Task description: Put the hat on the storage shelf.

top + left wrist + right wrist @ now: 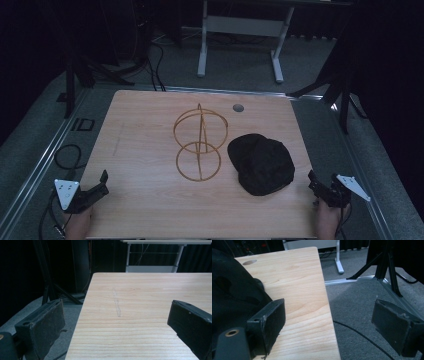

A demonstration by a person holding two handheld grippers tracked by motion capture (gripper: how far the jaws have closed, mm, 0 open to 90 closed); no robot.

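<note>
Two things lie on the wooden table [145, 150] in front of you, and the black cap [261, 163] is the bigger of them: it rests on the right half of the tabletop, toward your near edge. Take the cap as your marker. Just beside it, on its left, stands the gold wire frame [199, 141], made of rings that cross one another, its lower ring flat on the wood and close to the cap's edge without clearly touching it. Your right gripper [320, 186] sits at the table's right edge, just right of the cap and nearer you, its jaws spread wide with nothing between them; in the right gripper view one jaw is over the wood right next to the cap, the other over the floor. Your left gripper [100, 184] is well apart from the cap, at the near left edge, jaws likewise spread and empty. Beyond the cap, a small grey round hole [238, 107] sits in the tabletop.
</note>
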